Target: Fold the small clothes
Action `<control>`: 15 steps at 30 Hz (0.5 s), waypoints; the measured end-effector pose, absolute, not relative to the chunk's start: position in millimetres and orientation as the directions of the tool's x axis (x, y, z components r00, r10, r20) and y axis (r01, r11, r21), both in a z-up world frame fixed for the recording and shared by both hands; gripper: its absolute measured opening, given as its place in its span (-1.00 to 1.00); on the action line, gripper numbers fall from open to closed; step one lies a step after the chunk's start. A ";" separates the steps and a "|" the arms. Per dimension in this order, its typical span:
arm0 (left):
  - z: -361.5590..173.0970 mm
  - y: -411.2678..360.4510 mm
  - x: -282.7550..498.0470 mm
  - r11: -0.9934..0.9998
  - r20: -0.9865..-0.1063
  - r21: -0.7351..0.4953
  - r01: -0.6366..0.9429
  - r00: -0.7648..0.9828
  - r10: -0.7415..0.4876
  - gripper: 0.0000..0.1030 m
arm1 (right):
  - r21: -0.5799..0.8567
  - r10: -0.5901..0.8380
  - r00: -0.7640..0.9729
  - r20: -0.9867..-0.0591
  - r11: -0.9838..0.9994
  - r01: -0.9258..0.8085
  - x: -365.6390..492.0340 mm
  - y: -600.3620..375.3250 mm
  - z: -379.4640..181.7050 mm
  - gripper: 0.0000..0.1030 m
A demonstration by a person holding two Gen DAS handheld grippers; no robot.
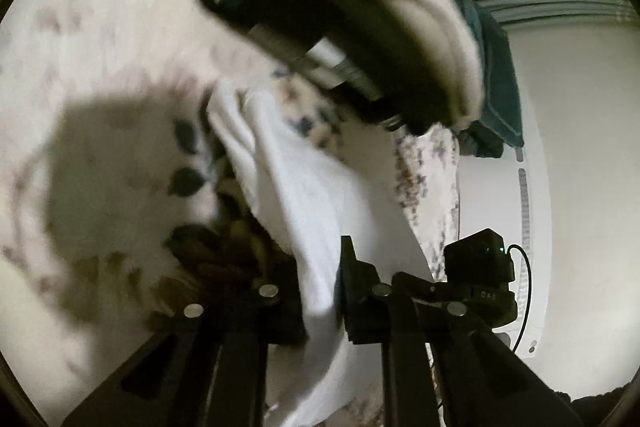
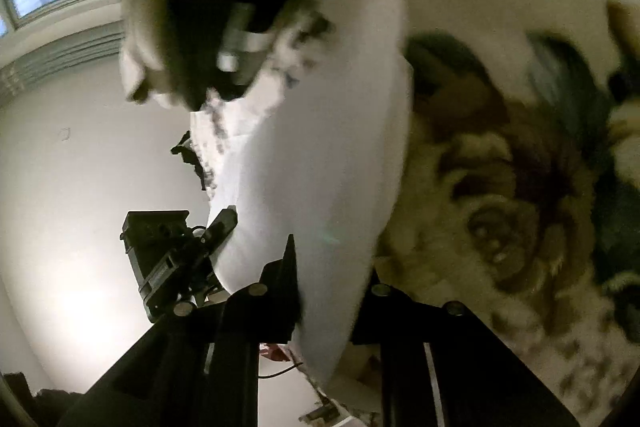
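Floral-patterned white bedspread (image 1: pixel 120 39) beneath both grippers, window seen only in the right wrist view, teal cloth only in the left, left gripper (image 1: pixel 324 279) jaws narrowed onto a small white fabric garment (image 1: pixel 304 187), right gripper (image 2: pixel 332 287) likewise clamped on it.

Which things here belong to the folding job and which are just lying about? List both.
Job:
white garment, pinched in both grippers
left gripper
right gripper

Lying about:
floral bedcover
teal cloth
dark clothing at the bed's edge
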State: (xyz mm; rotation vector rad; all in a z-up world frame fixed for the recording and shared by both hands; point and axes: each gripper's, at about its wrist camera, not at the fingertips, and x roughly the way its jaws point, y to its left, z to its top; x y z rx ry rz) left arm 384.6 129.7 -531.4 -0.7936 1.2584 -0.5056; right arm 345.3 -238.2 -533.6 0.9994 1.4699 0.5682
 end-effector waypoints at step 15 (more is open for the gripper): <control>-324.9 135.2 476.7 0.662 -0.569 -0.746 0.073 0.447 -0.690 -0.79 | 0.844 0.821 0.224 -0.525 0.537 0.007 460.2 -212.3 -314.0 -0.65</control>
